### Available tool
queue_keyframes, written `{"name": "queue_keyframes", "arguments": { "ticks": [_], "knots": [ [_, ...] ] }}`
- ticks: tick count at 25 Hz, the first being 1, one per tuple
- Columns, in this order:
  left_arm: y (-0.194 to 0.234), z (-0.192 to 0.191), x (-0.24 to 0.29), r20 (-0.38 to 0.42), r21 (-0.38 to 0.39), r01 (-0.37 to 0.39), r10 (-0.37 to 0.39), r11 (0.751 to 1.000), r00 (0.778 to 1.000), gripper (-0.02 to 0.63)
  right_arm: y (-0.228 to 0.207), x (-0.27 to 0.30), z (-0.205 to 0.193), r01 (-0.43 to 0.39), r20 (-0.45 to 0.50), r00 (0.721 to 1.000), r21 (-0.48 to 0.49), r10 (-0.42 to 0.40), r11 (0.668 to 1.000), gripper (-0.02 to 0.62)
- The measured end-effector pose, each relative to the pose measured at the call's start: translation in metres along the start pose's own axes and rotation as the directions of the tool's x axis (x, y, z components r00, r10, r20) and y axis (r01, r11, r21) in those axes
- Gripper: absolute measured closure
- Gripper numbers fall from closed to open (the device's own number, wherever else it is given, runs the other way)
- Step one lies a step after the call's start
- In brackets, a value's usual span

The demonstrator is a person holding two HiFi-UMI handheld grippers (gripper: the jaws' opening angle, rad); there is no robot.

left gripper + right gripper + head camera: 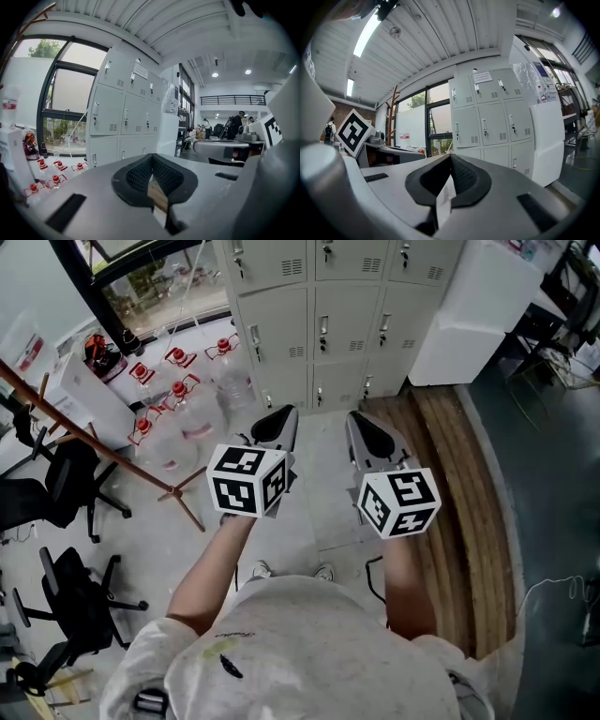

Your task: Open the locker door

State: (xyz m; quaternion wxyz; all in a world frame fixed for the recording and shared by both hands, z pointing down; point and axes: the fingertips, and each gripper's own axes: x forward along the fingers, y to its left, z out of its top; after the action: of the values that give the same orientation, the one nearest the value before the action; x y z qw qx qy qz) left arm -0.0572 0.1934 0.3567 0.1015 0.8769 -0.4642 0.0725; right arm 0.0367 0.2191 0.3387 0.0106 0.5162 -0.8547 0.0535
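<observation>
both grippers closed and empty, lockers ahead with doors shut

the left gripper (279, 416) has its jaws pressed together with nothing between them. the right gripper (364, 424), just beside it at 3 o'clock, is closed and empty as well. both point toward 12 o'clock, well apart from the bank of grey lockers (281, 334). every locker door (339, 332) in view sits flush and closed. at 10 o'clock of the grippers, clear water bottles (178, 404) with red caps stand on the floor. a white cabinet (469, 315) stands beside the lockers at 1 o'clock. wooden decking (450, 502) runs along at 3 o'clock, and black office chairs (66, 484) are at 8 o'clock.
</observation>
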Motion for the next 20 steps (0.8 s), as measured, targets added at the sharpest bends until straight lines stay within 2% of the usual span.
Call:
{"name": "queue_keyframes", "arguments": {
  "ticks": [9,20],
  "knots": [
    [-0.026,0.016,0.029,0.013,0.02,-0.032,0.032,0.999,0.999,0.6,-0.039,-0.005,0.008,-0.045,0.008,0.999,0.005,0.045,0.999,0.592],
    [-0.015,0.027,0.066,0.021,0.016,-0.044,0.043,0.999,0.999,0.6,-0.065,0.023,0.012,-0.07,0.01,0.997,0.006,0.07,0.998,0.592]
  ]
}}
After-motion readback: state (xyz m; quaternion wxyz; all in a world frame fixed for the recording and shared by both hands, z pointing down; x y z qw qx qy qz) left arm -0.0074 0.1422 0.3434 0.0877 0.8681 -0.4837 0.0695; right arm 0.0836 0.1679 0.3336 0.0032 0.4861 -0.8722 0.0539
